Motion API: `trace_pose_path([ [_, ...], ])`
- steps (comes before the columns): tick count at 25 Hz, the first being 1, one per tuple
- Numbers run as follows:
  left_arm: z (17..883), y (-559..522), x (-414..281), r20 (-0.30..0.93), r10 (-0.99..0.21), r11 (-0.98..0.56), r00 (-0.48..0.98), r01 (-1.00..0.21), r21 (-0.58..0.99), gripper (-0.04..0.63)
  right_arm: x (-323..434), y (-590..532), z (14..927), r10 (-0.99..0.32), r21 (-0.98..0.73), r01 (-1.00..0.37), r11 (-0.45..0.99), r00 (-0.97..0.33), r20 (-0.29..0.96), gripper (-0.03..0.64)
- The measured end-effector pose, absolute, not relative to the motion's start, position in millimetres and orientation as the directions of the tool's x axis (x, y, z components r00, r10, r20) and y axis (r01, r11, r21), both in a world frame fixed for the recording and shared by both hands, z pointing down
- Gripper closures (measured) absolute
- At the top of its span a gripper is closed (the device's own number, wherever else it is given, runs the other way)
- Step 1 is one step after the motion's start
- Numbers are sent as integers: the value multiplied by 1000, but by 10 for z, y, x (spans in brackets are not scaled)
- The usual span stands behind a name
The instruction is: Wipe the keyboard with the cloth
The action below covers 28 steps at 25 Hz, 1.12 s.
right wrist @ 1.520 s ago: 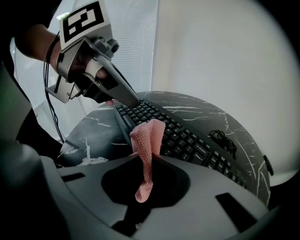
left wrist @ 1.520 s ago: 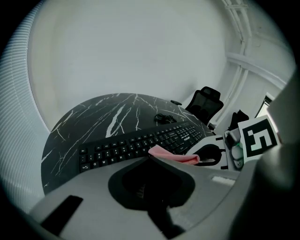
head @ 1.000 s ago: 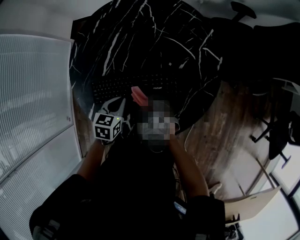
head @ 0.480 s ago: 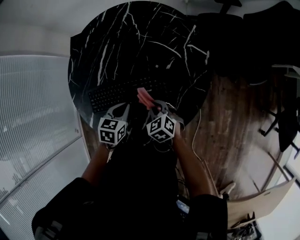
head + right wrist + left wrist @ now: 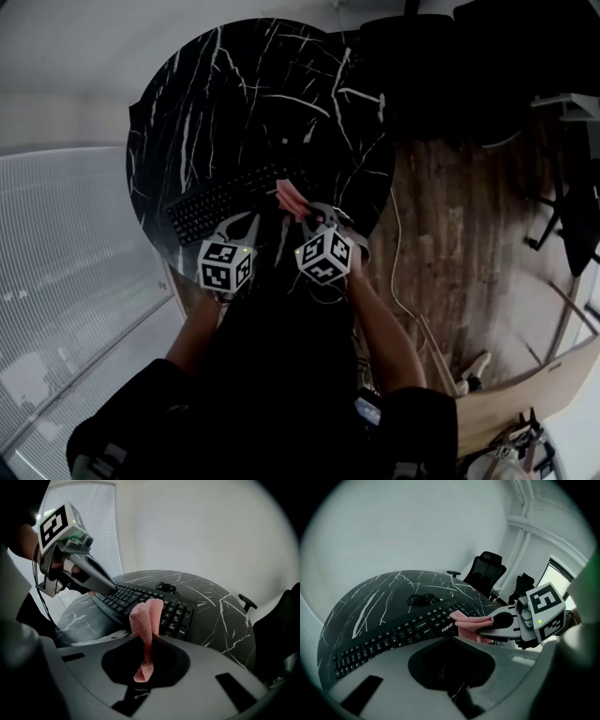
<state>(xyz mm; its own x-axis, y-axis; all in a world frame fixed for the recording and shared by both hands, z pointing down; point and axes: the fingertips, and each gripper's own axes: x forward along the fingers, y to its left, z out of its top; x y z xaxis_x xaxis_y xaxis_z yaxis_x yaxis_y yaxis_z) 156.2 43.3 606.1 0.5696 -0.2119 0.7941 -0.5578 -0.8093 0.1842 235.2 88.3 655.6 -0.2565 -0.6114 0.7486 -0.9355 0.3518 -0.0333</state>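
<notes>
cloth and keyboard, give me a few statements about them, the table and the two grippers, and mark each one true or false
1. The pink cloth is pinched in the right gripper. True.
2. The keyboard is white. False: it is black.
3. The table is round, with a black top and white veins. True.
4. The left gripper also grips the cloth. False: its jaws are together with nothing between them, and the cloth sits only in the right gripper.
</notes>
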Motion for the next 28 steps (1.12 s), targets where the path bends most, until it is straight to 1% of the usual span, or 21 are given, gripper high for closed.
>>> trace_pose_path([
  [11,6089,521,1785,791,-183,-830,583,-524,194,597,2698,1035,6631,-612,-117,-968,224,-233,756,611],
  [17,6126,483,1745,795,-190,-817,575,-543,197,597,2878,1008,6607,-650,-79,-983,168,-171,741,611],
  [22,6116,447,1742,794,-202,-807,573,-557,196,597,3049,934,6525,-676,-139,-988,74,-152,722,611],
  [28,6128,422,1716,795,-205,-800,571,-566,200,597,3131,788,6536,-667,-145,-988,58,-147,730,611],
])
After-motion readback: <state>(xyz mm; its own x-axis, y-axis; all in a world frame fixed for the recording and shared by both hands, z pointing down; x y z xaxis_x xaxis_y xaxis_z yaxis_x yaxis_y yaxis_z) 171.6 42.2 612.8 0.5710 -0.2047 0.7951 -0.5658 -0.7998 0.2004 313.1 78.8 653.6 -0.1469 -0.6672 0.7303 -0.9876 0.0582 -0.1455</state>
